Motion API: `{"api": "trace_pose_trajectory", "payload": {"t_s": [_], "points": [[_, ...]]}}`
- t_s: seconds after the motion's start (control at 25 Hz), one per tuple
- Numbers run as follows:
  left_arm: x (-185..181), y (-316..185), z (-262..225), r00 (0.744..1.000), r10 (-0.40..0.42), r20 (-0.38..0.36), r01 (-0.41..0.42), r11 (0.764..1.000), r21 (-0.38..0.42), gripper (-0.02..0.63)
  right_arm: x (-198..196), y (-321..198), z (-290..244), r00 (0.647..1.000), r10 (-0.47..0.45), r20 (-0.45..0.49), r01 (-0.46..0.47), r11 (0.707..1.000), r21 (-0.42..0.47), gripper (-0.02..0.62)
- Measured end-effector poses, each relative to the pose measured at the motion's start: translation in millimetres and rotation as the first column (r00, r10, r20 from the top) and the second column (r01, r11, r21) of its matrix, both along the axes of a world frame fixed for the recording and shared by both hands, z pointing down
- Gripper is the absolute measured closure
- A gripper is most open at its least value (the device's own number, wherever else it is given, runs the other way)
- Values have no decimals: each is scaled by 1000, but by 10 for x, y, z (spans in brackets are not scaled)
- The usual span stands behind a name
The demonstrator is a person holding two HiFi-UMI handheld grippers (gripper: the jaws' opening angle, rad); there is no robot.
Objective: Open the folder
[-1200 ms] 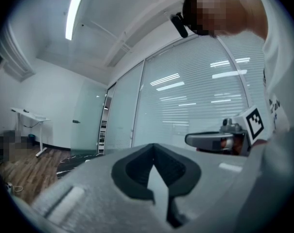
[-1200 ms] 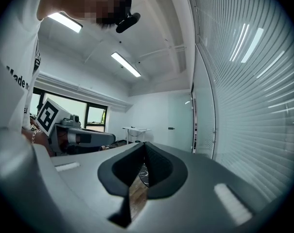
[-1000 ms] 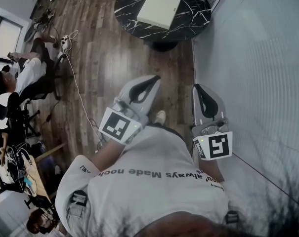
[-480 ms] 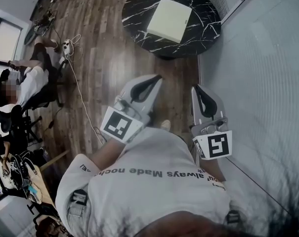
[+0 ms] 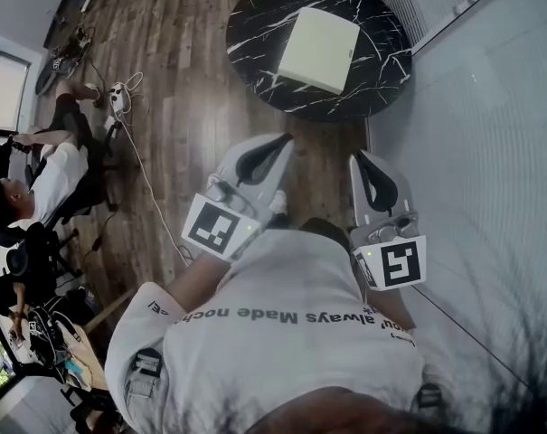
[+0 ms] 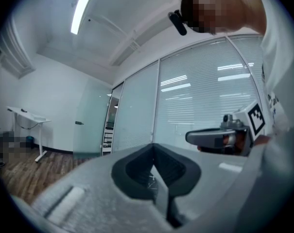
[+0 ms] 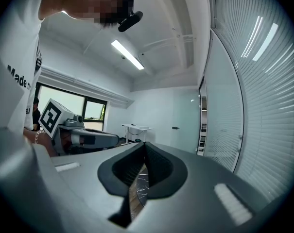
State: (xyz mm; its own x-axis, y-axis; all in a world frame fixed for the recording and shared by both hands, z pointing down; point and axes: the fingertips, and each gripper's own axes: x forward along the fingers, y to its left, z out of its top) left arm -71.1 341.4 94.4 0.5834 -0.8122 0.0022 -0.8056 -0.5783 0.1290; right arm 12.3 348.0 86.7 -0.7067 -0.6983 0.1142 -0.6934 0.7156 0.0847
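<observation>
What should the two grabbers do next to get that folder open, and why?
Probably move closer to the table first. The pale folder lies closed on it, well ahead of the left gripper and right gripper, with wooden floor showing in between. Both grippers are shut and hold nothing, so neither seems able to reach it from here.

pale folder (image 5: 319,50), black white-veined table (image 5: 255,25)

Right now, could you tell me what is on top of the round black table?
One pale, flat folder lies on the table. Its cover hides whatever is inside it.
</observation>
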Motion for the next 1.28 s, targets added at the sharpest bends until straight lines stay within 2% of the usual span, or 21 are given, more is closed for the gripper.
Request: {"api": "trace_pose_trajectory", "payload": {"t_s": [0.24, 0.52, 0.68, 1.28], "points": [[-160, -225, 16, 1000, 16, -10, -16, 1000, -4, 603, -162, -215, 12, 1000, 19, -2, -19, 1000, -6, 594], [-158, -576, 40, 999, 34, -12, -34, 999, -13, 603, -182, -549, 38, 999, 33, 2, -33, 999, -13, 594], [-96, -869, 134, 999, 49, 15, -49, 999, -24, 603, -111, -845, 85, 999, 46, 10, -46, 999, -18, 594], [742, -2703, 166, 994, 86, 61, -83, 995, -49, 604, 736, -2649, 208, 992, 100, 71, -96, 994, -51, 594]]}}
